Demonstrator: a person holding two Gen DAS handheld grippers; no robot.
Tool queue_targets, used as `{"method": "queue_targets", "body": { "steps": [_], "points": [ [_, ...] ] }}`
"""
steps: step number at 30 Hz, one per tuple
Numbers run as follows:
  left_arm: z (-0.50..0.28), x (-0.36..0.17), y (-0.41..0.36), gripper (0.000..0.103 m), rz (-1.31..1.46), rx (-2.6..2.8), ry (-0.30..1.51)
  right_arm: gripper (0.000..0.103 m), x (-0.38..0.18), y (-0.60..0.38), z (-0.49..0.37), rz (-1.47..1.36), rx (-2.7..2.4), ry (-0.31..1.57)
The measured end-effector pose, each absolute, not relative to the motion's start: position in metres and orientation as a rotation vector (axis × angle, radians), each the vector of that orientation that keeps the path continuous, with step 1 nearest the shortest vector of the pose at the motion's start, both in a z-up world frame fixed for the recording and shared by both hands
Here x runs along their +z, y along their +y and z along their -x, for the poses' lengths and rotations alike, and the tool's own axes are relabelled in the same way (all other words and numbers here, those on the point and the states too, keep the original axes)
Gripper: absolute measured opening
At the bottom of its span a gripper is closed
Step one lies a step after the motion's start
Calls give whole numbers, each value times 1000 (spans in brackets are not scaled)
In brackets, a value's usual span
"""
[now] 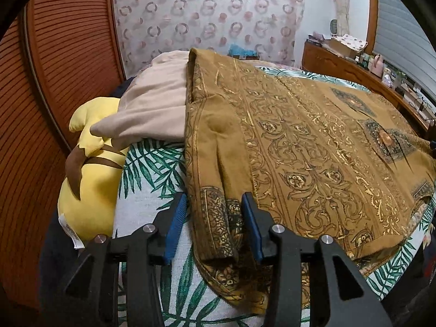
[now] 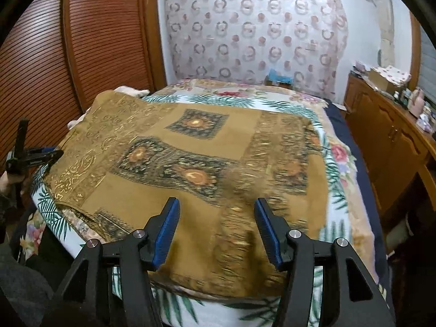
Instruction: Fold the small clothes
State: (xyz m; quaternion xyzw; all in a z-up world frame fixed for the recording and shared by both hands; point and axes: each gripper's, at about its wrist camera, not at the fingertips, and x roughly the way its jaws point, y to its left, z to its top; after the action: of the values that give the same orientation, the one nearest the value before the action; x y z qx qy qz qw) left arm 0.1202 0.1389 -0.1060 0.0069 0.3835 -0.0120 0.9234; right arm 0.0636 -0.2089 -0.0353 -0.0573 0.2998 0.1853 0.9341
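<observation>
Clearly the brown patterned garment lies spread flat over the bed, its long side along the near edge. Its near left corner sits between the pads of the left gripper, half open, not pinching. The right gripper hovers open above the near hem.

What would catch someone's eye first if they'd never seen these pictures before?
The mustard-brown patterned garment, with gold scrollwork and dark medallions, lies spread across most of the leaf-print bedspread. At the bed's left edge, a bright yellow plush toy lies half under a beige cloth. In the foreground, the left gripper stands open astride the garment's near corner, and the right gripper hangs open over its near edge.
</observation>
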Motion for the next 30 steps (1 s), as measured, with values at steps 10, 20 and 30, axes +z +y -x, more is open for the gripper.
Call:
{"method": "queue_targets", "body": {
  "steps": [10, 20, 30],
  "points": [
    [-124, -107, 140, 16, 29, -70, 803, 59, -56, -189, -76, 140, 381, 644],
    [-115, -67, 110, 6, 10, -147, 719, 59, -62, -198, -68, 95, 369, 631],
    [-122, -15, 45, 6, -51, -287, 617, 59, -62, -217, -59, 64, 358, 606]
  ]
}}
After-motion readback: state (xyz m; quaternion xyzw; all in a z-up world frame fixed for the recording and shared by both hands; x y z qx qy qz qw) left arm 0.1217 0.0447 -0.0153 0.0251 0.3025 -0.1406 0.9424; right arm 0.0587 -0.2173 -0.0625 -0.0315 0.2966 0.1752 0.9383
